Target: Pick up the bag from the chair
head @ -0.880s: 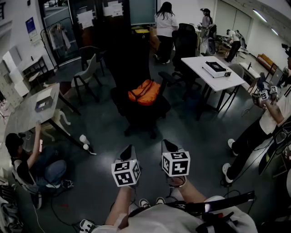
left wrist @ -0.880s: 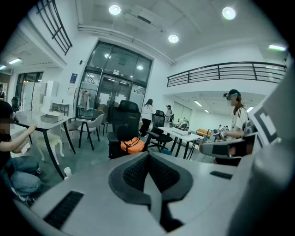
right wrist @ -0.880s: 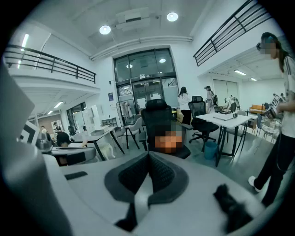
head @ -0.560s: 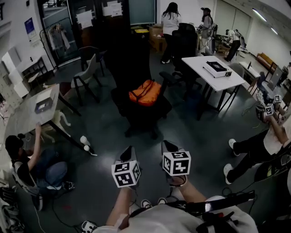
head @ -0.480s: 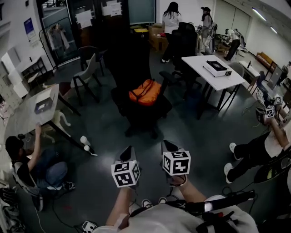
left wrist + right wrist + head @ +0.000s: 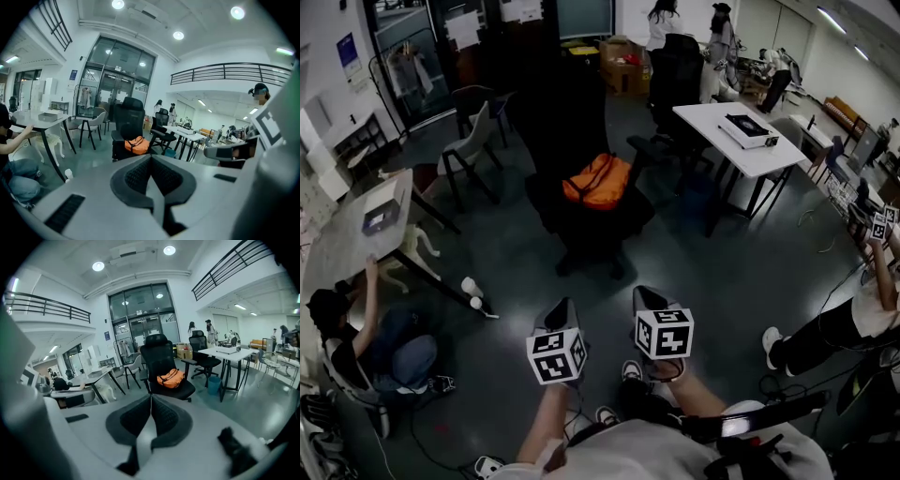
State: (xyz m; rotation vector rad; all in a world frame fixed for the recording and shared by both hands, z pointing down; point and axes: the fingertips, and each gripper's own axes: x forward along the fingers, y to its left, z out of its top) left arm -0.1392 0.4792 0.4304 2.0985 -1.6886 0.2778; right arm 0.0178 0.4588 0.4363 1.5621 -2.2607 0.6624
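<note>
Bare floor (image 6: 712, 272) separates chair (image 6: 572, 122) and orange bag (image 6: 598, 181) from left gripper (image 6: 567, 306) and right gripper (image 6: 643, 296), jaws closed, empty; railing (image 6: 234, 70) appears only in gripper views.

The bag (image 6: 597, 181) was orange with dark straps, the chair (image 6: 586, 225) black, the table (image 6: 711, 122) at two o'clock white.

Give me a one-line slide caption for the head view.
Left hand-held gripper and right hand-held gripper, both shut and empty, point toward an orange bag lying on a black office chair.
</note>
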